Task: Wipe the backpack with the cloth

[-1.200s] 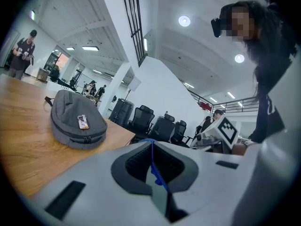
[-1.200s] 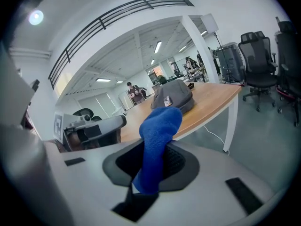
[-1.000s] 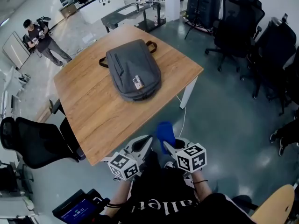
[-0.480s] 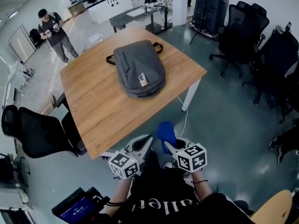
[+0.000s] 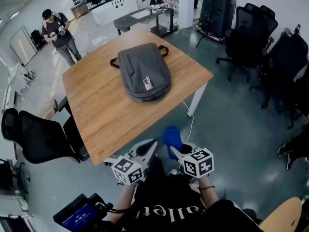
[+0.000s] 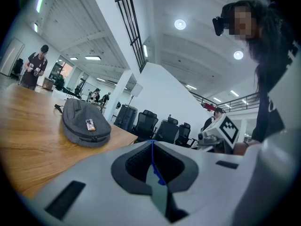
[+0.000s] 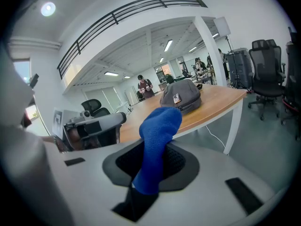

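Between the clamped fingers of the right gripper (image 5: 172, 150) stood the cloth (image 7: 157, 135); the left gripper (image 6: 151, 144), in its own view alone, showed fingers together, empty; the backpack (image 5: 144, 70) lay well ahead.

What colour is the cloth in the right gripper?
Blue cloth; shows best in the right gripper view.

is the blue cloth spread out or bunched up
Bunched up: the blue cloth sticks up as a narrow wad pinched in the right gripper, with no part spread flat.
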`<state>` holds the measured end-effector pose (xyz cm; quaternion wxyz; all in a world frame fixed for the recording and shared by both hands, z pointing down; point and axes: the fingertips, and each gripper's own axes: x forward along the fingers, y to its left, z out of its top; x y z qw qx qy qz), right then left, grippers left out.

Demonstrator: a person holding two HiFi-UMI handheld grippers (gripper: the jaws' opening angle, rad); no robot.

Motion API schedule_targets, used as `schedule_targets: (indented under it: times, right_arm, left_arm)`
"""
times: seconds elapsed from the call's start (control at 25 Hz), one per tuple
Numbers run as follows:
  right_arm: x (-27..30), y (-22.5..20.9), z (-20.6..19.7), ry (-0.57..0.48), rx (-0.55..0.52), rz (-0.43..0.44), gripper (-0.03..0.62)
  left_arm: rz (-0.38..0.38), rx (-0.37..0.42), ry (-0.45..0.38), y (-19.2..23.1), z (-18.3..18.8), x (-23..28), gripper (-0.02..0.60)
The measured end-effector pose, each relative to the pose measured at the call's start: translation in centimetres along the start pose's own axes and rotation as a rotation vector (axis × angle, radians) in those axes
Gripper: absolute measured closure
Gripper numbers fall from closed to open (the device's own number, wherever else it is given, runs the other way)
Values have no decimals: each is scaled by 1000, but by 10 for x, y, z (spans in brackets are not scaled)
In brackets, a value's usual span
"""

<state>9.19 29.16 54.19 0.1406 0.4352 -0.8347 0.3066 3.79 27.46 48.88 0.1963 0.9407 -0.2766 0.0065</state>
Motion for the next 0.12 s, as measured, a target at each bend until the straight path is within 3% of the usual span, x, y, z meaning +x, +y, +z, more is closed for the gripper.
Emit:
schedule_targets:
  times: [0.12]
  right_arm:
    - [-1,-1,0,3,-2,0,507]
  left_arm:
    - [1,1,1,0,1,1,572]
